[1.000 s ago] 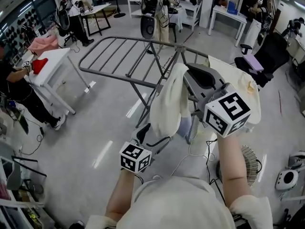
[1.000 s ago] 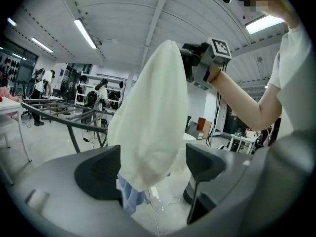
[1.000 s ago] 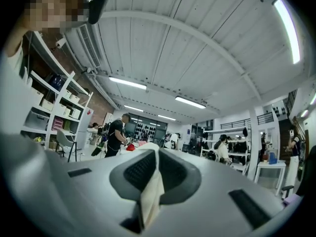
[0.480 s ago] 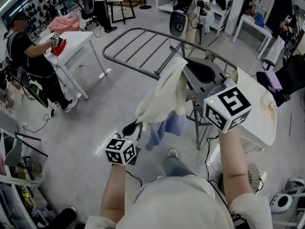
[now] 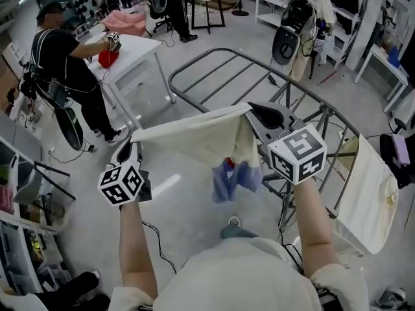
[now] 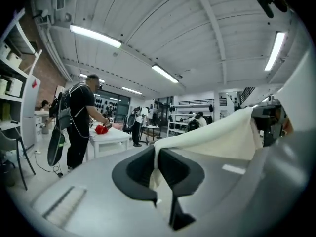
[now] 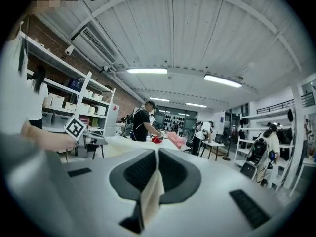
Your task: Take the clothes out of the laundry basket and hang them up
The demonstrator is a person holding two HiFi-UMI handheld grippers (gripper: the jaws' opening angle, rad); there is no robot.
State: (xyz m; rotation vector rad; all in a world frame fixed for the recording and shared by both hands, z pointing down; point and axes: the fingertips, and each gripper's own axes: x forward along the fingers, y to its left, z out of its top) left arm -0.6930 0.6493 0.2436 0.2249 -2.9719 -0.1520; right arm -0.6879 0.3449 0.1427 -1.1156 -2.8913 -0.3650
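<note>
Left gripper (image 5: 132, 149) and right gripper (image 5: 260, 113): fingers clamped on opposite edges of the cream cloth (image 5: 194, 137), held taut in the air beside the drying rack (image 5: 209, 62). Risk: only thin edges are pinched, so more tension could pull one free.

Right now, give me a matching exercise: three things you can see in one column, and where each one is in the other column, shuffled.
Things:
1. cream cloth
2. blue garment
3. red item

Places:
A. on the white table
B. stretched between the left gripper and the right gripper, both jaws shut on it
C. hanging below the cream cloth

Pairs: 1-B, 2-C, 3-A
</note>
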